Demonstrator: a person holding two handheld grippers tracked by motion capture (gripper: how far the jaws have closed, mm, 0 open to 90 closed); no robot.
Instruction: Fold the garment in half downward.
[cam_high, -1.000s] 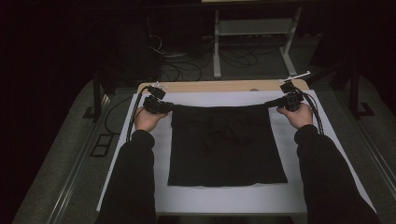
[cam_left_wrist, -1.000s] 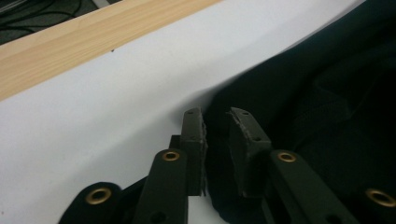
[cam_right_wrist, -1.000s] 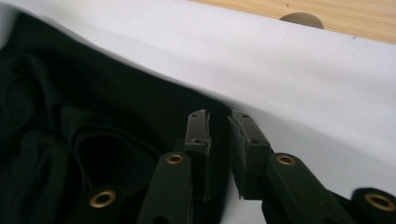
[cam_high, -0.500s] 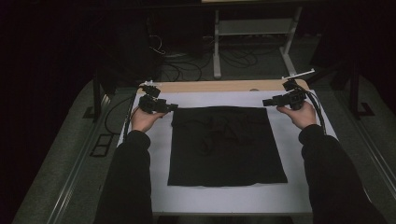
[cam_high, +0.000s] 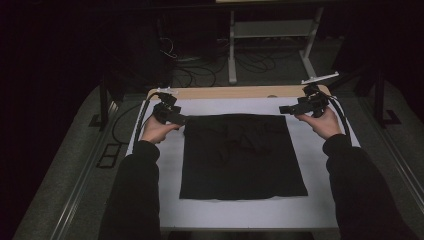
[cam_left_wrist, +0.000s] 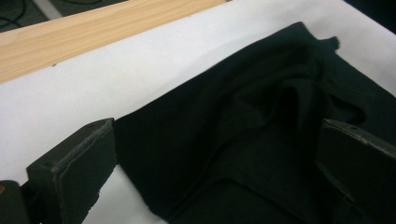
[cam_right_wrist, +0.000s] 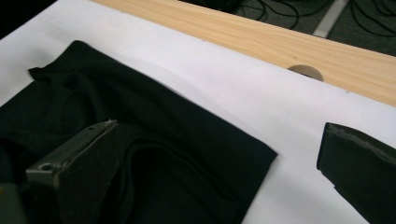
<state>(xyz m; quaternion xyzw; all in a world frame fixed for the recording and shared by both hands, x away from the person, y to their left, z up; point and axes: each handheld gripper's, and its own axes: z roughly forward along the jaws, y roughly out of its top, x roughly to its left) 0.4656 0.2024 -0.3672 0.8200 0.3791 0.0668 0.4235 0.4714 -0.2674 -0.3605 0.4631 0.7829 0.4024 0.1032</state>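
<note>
A black cloth (cam_high: 242, 155) lies spread flat as a rough square on the white sheet (cam_high: 250, 212) that covers the table. My left gripper (cam_high: 181, 120) sits at the cloth's far left corner. Its jaws have just been opening and stand wide, with the wrinkled cloth (cam_left_wrist: 261, 140) lying loose under the left gripper (cam_left_wrist: 215, 126). My right gripper (cam_high: 284, 109) hovers a little above and beside the far right corner. Its jaws too have just been opening. Below the right gripper (cam_right_wrist: 219, 126) rests the corner of the cloth (cam_right_wrist: 140, 116), and neither pad touches it.
A bare wooden strip (cam_high: 235, 92) runs along the table's far edge, with a round cable hole (cam_right_wrist: 304, 71) in it. Beyond it, cables (cam_high: 200, 75) lie on the dark floor beside a white metal stand (cam_high: 272, 30). White sheet shows on all sides of the cloth.
Both grippers have opened and let go of the cloth's far corners. The far edge, stretched between them before, now lies slack on the sheet. The right gripper has risen and drawn off to the right.
</note>
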